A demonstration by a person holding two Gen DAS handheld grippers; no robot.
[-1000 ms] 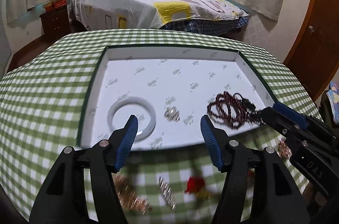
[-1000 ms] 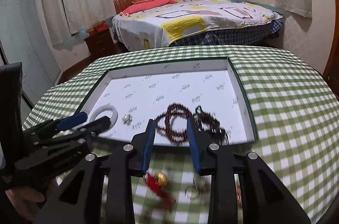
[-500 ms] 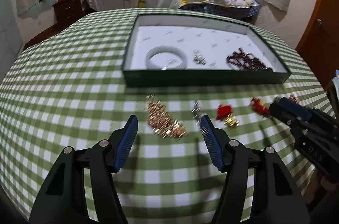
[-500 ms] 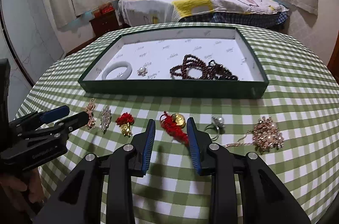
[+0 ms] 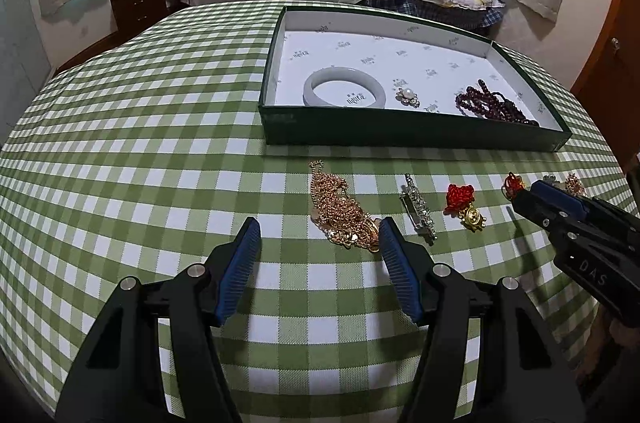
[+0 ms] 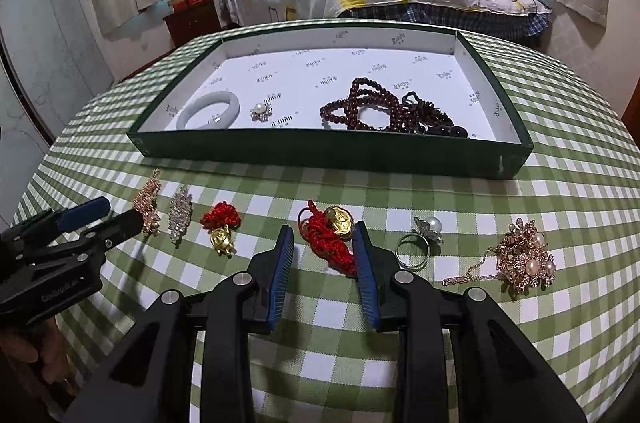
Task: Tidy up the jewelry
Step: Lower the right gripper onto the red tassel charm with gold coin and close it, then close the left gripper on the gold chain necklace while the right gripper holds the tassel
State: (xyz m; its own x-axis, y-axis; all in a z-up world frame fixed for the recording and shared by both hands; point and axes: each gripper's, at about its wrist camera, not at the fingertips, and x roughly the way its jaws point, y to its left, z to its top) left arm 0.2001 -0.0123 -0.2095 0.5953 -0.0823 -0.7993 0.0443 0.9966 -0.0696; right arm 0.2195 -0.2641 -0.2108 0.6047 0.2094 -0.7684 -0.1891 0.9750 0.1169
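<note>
- The right gripper hangs over the surface, fingers closing with nothing clamped; the red knotted-cord charm lies between them.
- That cord looks soft and light, its gold bead hard and slippery, so pinch the knot.
- The left gripper stands apart, empty, beside the limp gold chain.
- Beyond waits the tray.

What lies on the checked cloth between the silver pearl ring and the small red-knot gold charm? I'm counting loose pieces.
The red knotted cord with gold ingot, framed by the closing right gripper, as the right wrist view shows.
</note>
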